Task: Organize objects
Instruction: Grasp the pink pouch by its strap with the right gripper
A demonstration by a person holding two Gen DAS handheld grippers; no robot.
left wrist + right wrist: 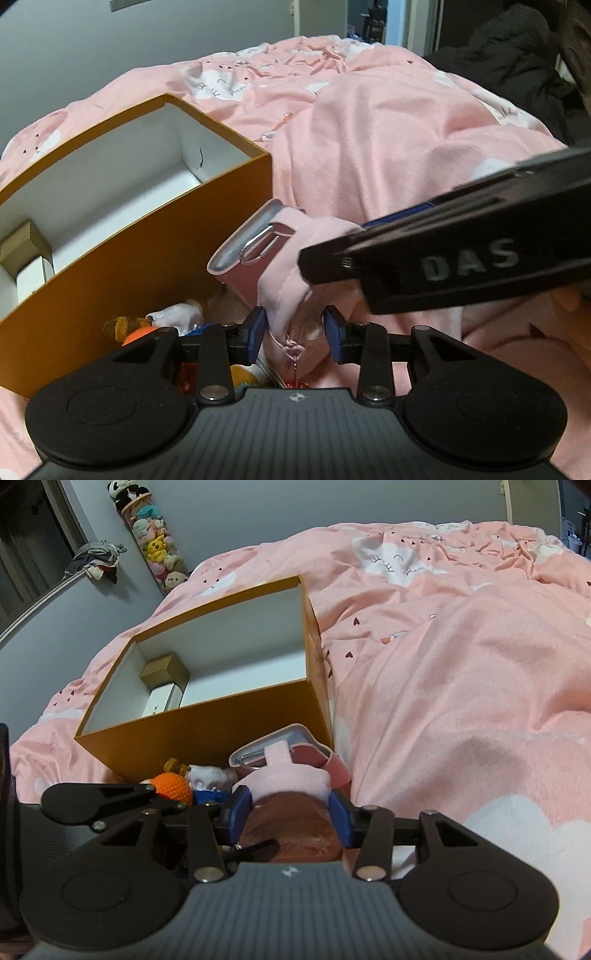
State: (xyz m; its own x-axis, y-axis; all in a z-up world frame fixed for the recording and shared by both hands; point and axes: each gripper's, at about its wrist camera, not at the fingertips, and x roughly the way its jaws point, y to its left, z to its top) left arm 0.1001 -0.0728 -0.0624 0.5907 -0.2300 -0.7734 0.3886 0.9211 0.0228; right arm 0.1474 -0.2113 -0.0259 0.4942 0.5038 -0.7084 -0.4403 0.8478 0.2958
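Observation:
An open orange box [155, 251] [207, 723] with a white inside lies on the pink bed. It holds a small tan box [164, 672] and a white box [162, 699]. A pink case with a metal clip [243, 254] [295, 746] leans by the box's near corner, partly wrapped in a pink plush pouch [291, 258] [291, 779]. My left gripper [295, 332] has its jaws around the pouch's lower end. My right gripper [291, 812] is shut on the pouch; it reaches in from the right in the left wrist view [332, 266].
An orange crocheted ball [173, 788] [138, 334], a white cloth [207, 773] [177, 317] and other small items lie against the box's near side. A rumpled pink duvet [461, 664] covers the bed. A tube of plush toys [159, 550] stands at the wall.

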